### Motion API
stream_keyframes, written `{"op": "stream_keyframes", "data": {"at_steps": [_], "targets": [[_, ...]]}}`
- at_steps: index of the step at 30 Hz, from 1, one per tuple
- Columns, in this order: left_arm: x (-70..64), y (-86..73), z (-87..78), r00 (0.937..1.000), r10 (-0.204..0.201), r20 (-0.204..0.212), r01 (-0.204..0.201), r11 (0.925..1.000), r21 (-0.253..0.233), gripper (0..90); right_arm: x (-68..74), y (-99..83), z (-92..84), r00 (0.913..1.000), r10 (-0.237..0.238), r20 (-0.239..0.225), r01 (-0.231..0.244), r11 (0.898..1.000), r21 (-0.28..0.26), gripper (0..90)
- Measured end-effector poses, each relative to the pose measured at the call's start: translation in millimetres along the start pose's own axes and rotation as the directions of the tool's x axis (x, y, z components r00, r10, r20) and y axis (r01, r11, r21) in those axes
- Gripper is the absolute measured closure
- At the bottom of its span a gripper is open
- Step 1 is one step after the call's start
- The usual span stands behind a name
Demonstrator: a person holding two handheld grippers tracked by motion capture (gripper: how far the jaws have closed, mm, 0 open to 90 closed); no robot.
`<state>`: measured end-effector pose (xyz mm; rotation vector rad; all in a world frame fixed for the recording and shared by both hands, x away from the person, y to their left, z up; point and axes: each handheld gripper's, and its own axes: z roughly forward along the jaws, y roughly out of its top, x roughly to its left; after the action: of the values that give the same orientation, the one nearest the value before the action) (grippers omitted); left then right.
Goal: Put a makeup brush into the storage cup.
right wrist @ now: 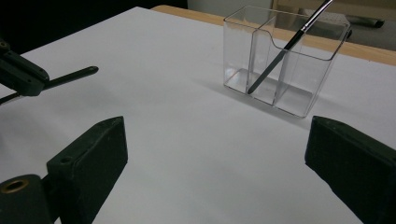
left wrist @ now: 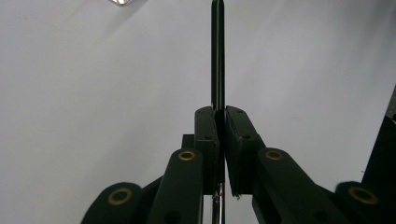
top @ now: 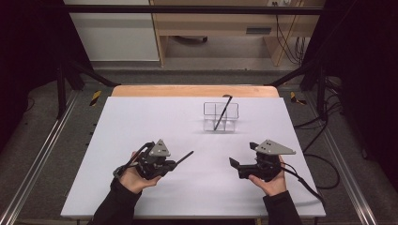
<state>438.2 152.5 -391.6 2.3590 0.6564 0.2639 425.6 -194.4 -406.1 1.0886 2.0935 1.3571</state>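
Left tool [top: 176, 163] lower left of frame, jaws clamped on thin black stick [left wrist: 217, 56]. Right tool [top: 237, 165] lower right, jaws wide apart, empty. Clear holder [top: 220, 116] upper centre of counter [top: 141, 122], one brush [right wrist: 289, 46] leaning inside. Risk: slim stick pivots in the narrow pinch, or its tip clips holder's rim and tips it.

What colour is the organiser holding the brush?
Clear, colourless plastic organiser; the brush is black. Best seen in the right gripper view.
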Motion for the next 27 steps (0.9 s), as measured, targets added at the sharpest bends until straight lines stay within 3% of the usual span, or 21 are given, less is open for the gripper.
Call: {"op": "stream_keyframes", "data": {"at_steps": [13, 27], "targets": [[-7.3, 8.2, -2.5, 0.9987, 0.041, 0.032, -0.039, 0.9983, -0.043, 83.4, 10.0, 11.1, 6.0, 0.9985, -0.054, -0.013, 0.054, 0.998, 0.013, 6.1], [-3.0, 14.1, -8.0, 0.9961, 0.07, 0.053, -0.066, 0.9951, -0.073, 83.4, 20.0, 27.4, 7.2, 0.9921, -0.124, -0.023, 0.125, 0.991, 0.053, 6.2]]}}
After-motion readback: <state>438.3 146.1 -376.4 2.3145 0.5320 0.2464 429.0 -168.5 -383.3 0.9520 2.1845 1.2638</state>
